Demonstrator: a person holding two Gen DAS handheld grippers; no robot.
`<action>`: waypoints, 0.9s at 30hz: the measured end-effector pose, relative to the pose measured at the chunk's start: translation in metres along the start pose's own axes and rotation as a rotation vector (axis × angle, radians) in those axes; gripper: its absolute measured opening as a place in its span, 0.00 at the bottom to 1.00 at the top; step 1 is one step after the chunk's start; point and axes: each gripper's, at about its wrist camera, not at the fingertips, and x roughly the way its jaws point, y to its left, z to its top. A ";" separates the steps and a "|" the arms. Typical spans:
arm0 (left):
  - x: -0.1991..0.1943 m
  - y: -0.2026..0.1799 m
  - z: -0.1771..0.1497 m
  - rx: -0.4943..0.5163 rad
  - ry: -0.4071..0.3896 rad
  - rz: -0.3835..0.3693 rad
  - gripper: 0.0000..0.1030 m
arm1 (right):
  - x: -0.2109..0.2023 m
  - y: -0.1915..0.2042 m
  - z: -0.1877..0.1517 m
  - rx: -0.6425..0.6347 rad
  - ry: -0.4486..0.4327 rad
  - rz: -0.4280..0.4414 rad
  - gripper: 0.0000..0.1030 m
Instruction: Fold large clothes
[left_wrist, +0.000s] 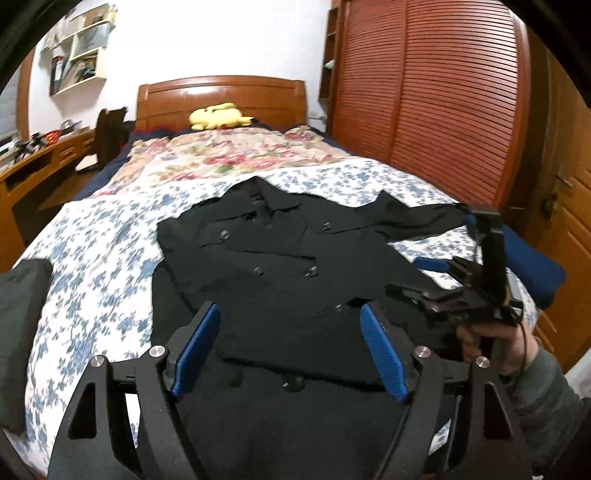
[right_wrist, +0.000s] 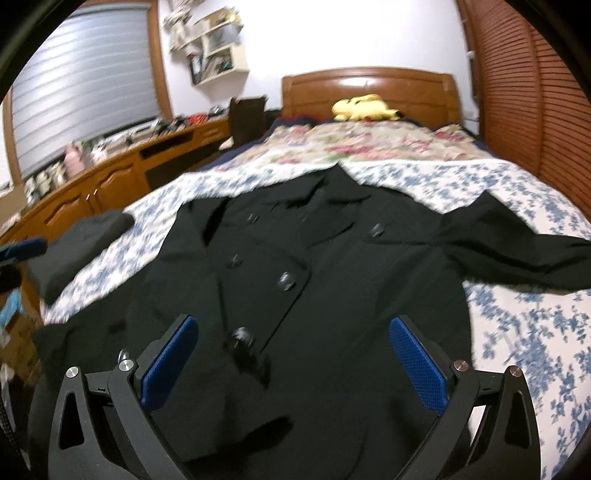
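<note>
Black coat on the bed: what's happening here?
A person with a two-finger gripper in each hand is set to fold a black coat, spread front-up on the floral bedspread, one sleeve stretched sideways. The left gripper and the right gripper both stand open over the coat's lower part, with nothing gripped. No fold is made yet. A dark folded item lies near the bed's edge.

left gripper low at the near edge, blue pads spread wide, nothing pinched, tilted down a bit, right gripper same deal, jaws wide apart, person's right hand wrapped round its handle, grey sleeve behind
</note>
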 end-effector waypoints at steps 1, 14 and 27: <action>0.002 0.003 -0.003 -0.006 0.005 0.009 0.76 | 0.004 0.001 -0.002 -0.010 0.024 0.011 1.00; 0.010 0.033 -0.031 -0.059 0.049 0.101 0.76 | 0.032 0.010 -0.011 -0.144 0.187 0.127 0.31; 0.014 0.023 -0.032 -0.043 0.042 0.096 0.76 | -0.042 -0.069 0.000 -0.050 0.002 -0.069 0.08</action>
